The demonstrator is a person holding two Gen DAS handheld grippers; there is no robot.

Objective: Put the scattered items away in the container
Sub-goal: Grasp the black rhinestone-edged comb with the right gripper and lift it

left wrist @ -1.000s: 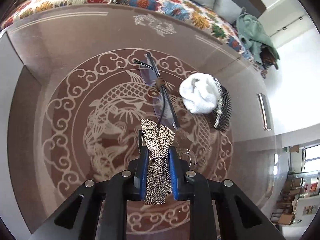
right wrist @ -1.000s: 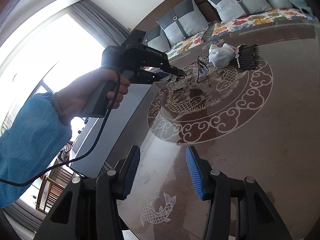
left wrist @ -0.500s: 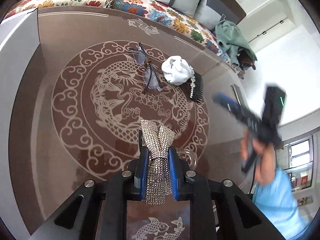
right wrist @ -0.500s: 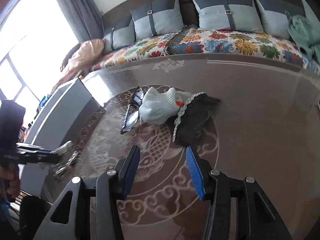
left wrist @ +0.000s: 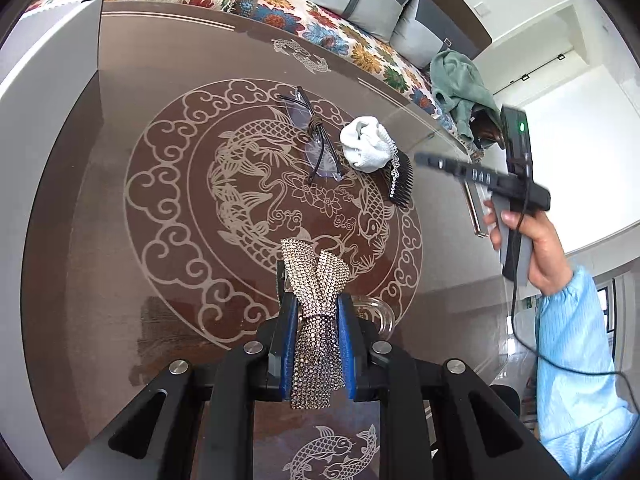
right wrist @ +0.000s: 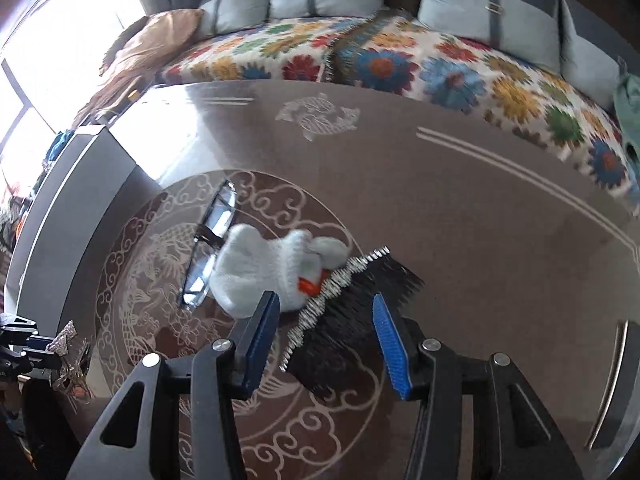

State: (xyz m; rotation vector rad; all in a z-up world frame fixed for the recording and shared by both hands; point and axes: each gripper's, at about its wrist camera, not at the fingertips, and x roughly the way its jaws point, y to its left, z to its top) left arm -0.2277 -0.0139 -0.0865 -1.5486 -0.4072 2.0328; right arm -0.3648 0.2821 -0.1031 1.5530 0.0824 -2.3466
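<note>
My left gripper (left wrist: 316,300) is shut on a rhinestone bow (left wrist: 316,280) and holds it above the brown patterned table (left wrist: 120,240). A clear glass container (left wrist: 380,314) peeks out just under and right of the left fingers. My right gripper (right wrist: 324,308) is open and hovers over a black comb with a rhinestone edge (right wrist: 352,312), which lies between its jaws. A white sock (right wrist: 264,272) touches the comb on its left, and folded glasses (right wrist: 212,240) lie beyond the sock. The comb (left wrist: 400,180), sock (left wrist: 366,148) and glasses (left wrist: 316,140) also show in the left wrist view.
A grey box or wall (left wrist: 44,92) borders the table's left side. A sofa with a floral cover (right wrist: 400,68) and grey pillows runs along the far edge. A green cloth (left wrist: 460,84) lies on the sofa. A metal bar (right wrist: 608,384) sits at the right table edge.
My right gripper swung in from the table's right side and came down over the comb. My left gripper drew back from the items with the bow still held.
</note>
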